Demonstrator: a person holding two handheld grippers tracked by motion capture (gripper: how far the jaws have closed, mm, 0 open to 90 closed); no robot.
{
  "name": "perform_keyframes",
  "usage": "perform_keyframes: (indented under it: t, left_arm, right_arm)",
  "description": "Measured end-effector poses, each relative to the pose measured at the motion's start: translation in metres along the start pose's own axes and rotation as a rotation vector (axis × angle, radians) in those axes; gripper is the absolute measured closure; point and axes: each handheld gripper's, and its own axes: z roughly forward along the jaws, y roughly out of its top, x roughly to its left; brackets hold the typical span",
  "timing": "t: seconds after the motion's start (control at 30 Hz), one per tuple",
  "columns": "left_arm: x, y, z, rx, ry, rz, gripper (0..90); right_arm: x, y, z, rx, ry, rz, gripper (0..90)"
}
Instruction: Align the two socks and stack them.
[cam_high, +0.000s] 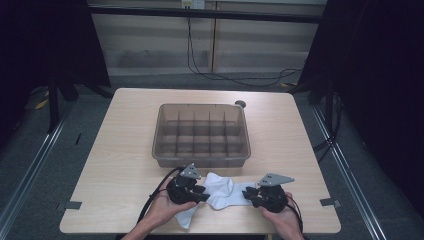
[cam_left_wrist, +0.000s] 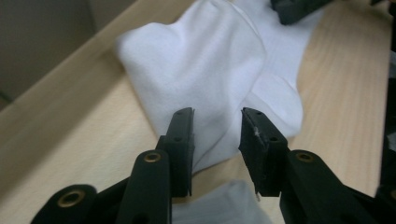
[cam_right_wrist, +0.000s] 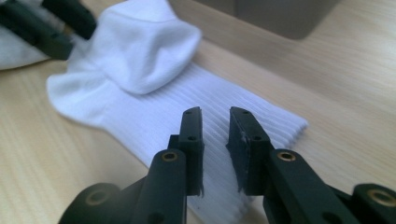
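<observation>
White ribbed cotton sock (cam_high: 223, 192) flat on wood surface (cam_high: 125, 165), front of grey divided bin (cam_high: 202, 134), long axis L–R between grippers. L gripper (cam_left_wrist: 217, 114) & R gripper (cam_right_wrist: 215, 112) part-open, straddling fabric, nothing clamped.

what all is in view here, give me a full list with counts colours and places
sock: at least one, white, crumpled on the near edge of the table between the two grippers; ribbed cuff lies toward the right one
organiser bin: one, translucent grey-brown, divided into compartments, middle of the table just beyond the sock
table: one, light wood top
cable: one, black, on the floor beyond the table
left hand-held gripper: one, black, jaws apart over the smooth end of the sock, not pinching it
right hand-held gripper: one, black, jaws slightly apart over the ribbed cuff
hands: two, at the near table edge, one on each gripper
</observation>
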Motion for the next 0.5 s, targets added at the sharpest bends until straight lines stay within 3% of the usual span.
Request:
perform_keyframes:
  t: [0.13,0.33,0.5]
  left_arm:
    - [-0.011,0.005,0.006,0.012,-0.012,0.018,61.0]
    - [-0.021,0.009,0.014,0.014,-0.045,0.010,60.0]
    - [-0.022,0.005,0.009,0.008,-0.015,0.015,59.5]
  right_arm:
    - [-0.013,0.000,-0.001,-0.004,-0.013,-0.018,72.2]
    - [-0.026,0.002,-0.003,-0.004,-0.042,0.013,71.5]
    - [-0.028,0.003,-0.002,0.006,-0.094,-0.011,70.5]
